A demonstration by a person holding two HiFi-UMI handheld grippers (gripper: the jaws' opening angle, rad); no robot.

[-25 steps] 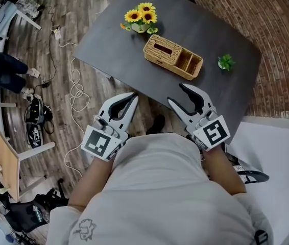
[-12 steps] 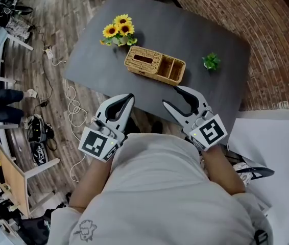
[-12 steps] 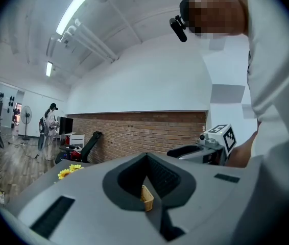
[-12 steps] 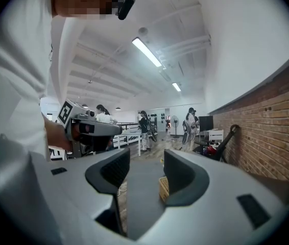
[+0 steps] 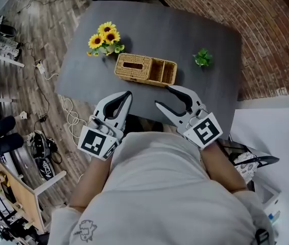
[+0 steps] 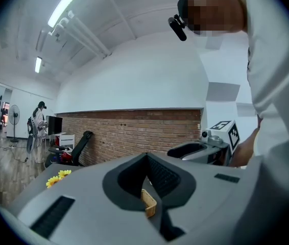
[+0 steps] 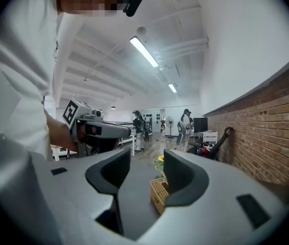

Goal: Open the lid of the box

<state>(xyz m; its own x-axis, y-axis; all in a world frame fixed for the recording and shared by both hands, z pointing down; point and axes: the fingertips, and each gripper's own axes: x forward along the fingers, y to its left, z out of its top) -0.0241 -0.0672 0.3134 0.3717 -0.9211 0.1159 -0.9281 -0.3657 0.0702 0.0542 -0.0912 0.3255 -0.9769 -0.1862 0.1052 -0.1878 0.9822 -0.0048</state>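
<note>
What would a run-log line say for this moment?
stage: before contact | left hand-held gripper: shut, empty | right hand-held gripper: open, empty | wicker box: on table, untouched | lid: down

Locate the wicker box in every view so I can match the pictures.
Head view: wicker box, upper centre.
Left gripper view: only a sliver of the box, lower centre.
Right gripper view: one end of the box, lower centre.
Shared landmark: the sunflowers near the box, also in both gripper views.
</note>
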